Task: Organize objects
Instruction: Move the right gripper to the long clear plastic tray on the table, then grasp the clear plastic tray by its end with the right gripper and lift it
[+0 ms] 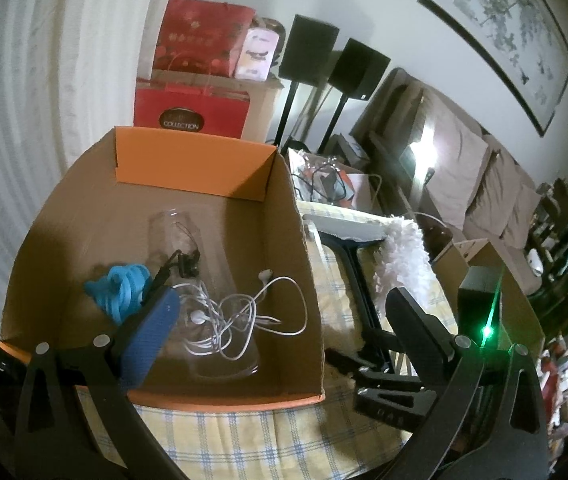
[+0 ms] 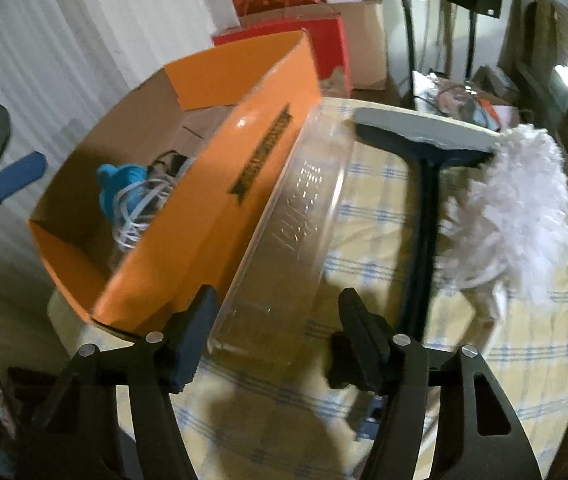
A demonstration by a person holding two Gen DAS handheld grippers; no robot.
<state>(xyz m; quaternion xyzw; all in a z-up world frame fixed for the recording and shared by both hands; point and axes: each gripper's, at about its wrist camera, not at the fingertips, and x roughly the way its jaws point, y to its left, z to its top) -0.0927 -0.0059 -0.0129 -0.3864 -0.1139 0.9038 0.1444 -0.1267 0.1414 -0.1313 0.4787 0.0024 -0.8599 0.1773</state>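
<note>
The left gripper (image 1: 279, 320) hangs over the open orange cardboard box (image 1: 187, 160), its jaws spread wide and holding nothing. Its blue-padded finger (image 1: 147, 340) sits above the box's near left corner; the other finger reaches past the box's right wall, over the yellow checked tablecloth (image 1: 243, 432).

Between and ahead of these jaws, on the box floor, lie a tangle of white earphone cable (image 1: 243, 320), a coiled blue cord (image 1: 121, 288) to its left, and a small black cable piece (image 1: 181, 266) just beyond. A clear plastic sheet or tray (image 1: 187, 240) appears to lie under them; its exact form cannot be told.

The right gripper (image 2: 275, 332) is also released, jaws parted. Between them, and running forward, is a clear embossed plastic lid (image 2: 304, 200) leaning against the box's orange outer wall (image 2: 211, 200). Whether either finger touches the lid cannot be told.

To the right of the right jaws, on the tablecloth (image 2: 504, 360), lie a black-handled squeegee with a grey blade (image 2: 424, 132) and a white fluffy duster (image 2: 520, 200), the duster's head touching the blade's far end.
</note>
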